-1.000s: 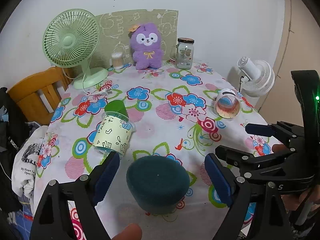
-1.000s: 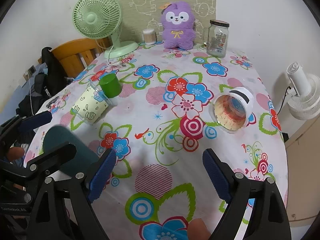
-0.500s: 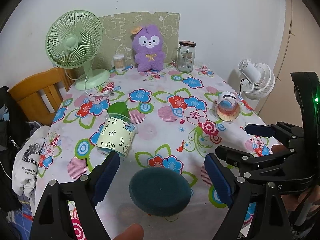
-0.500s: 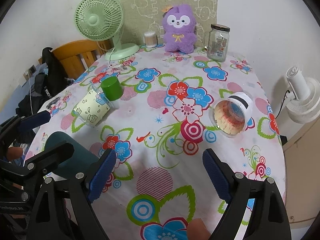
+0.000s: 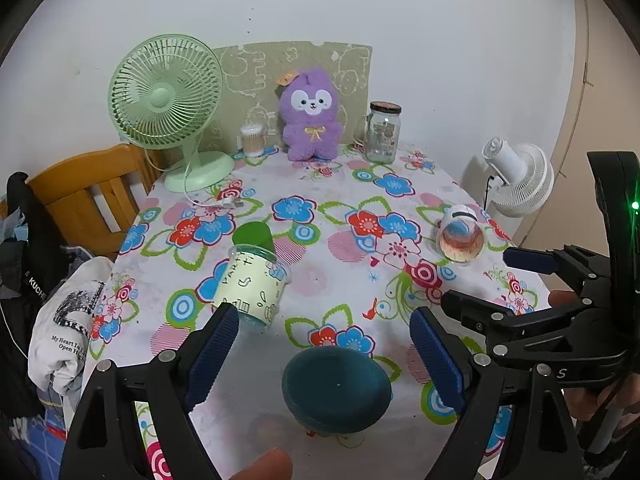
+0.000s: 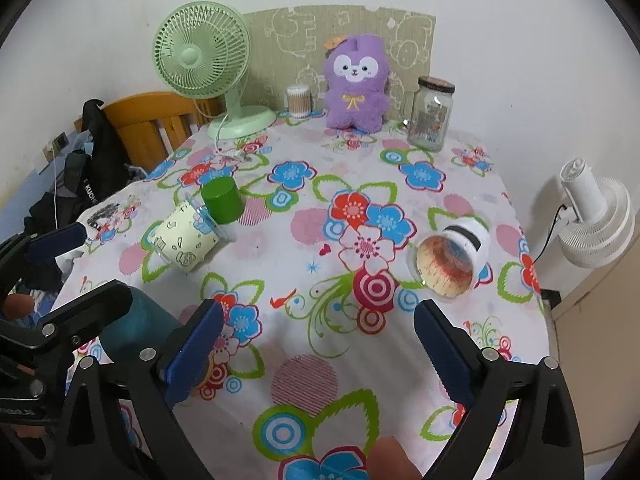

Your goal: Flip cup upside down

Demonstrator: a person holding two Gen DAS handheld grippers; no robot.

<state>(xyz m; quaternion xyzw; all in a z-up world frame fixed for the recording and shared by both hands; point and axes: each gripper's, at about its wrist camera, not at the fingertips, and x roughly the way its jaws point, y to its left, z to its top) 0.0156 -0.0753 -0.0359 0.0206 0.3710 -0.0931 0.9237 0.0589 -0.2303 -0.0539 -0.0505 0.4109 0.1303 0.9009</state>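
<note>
A dark teal cup [image 5: 337,388] stands upside down on the flowered tablecloth near the front edge, its flat base up. My left gripper [image 5: 324,352] is open and empty above it, apart from it. The cup also shows in the right wrist view [image 6: 138,334], partly hidden behind the left gripper's arm. My right gripper [image 6: 318,344] is open and empty over the tablecloth to the cup's right. A cream printed cup [image 5: 250,286] lies on its side beside an upside-down green cup [image 5: 254,234]. A white cup [image 6: 452,262] lies on its side at the right.
At the back stand a green fan [image 5: 168,108], a purple plush toy [image 5: 310,116], a glass jar [image 5: 383,132] and a cotton swab box [image 5: 252,141]. A wooden chair [image 5: 88,196] with clothes is at the left. A white fan [image 5: 516,180] is beyond the right edge.
My left gripper has risen and drawn back from the teal cup, which stays upside down on the table. My right gripper has also pulled back slightly.
</note>
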